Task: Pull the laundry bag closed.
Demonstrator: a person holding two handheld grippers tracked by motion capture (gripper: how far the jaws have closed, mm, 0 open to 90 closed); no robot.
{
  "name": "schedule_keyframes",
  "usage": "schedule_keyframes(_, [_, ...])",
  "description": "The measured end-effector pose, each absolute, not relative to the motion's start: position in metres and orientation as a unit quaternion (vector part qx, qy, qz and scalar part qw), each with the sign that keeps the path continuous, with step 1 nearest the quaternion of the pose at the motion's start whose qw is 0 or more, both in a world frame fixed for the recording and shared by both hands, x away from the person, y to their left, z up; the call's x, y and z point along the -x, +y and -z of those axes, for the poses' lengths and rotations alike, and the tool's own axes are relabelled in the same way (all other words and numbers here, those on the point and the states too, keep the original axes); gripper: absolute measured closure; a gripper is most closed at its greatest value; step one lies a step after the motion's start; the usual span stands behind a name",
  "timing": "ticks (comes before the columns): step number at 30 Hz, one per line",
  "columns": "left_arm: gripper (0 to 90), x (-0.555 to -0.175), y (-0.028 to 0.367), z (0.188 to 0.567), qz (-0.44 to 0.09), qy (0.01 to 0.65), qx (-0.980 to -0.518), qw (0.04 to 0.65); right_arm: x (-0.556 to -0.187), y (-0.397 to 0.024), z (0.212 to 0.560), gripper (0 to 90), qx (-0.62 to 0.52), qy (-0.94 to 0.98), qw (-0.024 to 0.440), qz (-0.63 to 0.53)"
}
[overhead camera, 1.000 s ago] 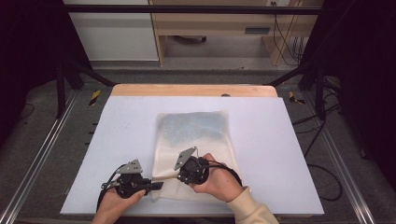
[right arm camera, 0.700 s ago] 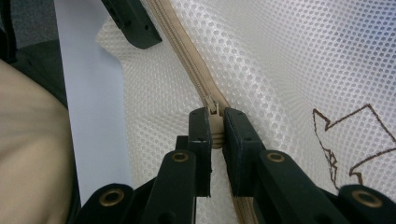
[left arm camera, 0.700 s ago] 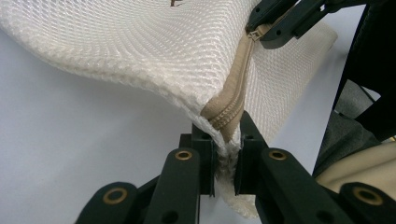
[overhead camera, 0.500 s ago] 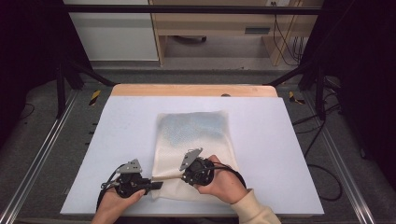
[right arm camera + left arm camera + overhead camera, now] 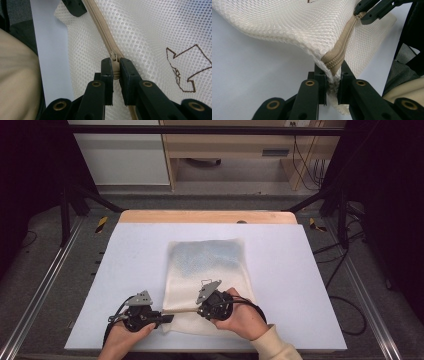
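Mesh bag [image 5: 207,270], cream with a bluish patch at its far end, lies flat on the white table [image 5: 125,255] at the centre of the high view, its near edge at the bottom middle of the frame; there the left gripper [image 5: 167,318] at lower left pinches the bag's near left corner, and the right gripper [image 5: 199,310] just right of it sits over the near edge, a tan zipper [image 5: 180,310] stretched between the two. In the left gripper view the bag fills the upper half, lifted and bulging off the table, its weave fine and honeycombed; the zipper [image 5: 339,48] runs from upper right down to the centre, and the left gripper [image 5: 332,85] at bottom centre is clamped on the corner where the zipper ends, mesh bunched between its jaws, while the right gripper [image 5: 358,15] shows at upper right on the zipper. In the right gripper view the mesh covers the centre and right, with a brown outline drawing [image 5: 186,67] at right; the zipper [image 5: 100,25] slants from the top to the centre, closed above the slider [image 5: 114,55], and the right gripper [image 5: 115,71] at bottom centre is closed tight on the tan pull below that slider.
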State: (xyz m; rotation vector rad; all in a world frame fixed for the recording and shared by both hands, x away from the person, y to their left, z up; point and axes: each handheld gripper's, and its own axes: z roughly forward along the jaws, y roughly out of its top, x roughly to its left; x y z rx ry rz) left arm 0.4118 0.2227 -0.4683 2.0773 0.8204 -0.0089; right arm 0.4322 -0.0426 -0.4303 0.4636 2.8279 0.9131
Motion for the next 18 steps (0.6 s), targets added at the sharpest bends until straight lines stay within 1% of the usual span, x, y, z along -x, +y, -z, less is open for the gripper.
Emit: schedule_keyframes(18, [81.0, -0.411, 0.222, 0.469, -0.004, 0.327, -0.842, 0.429, -0.425, -0.054, 0.430, 81.8, -0.173, 0.931, 0.076, -0.313])
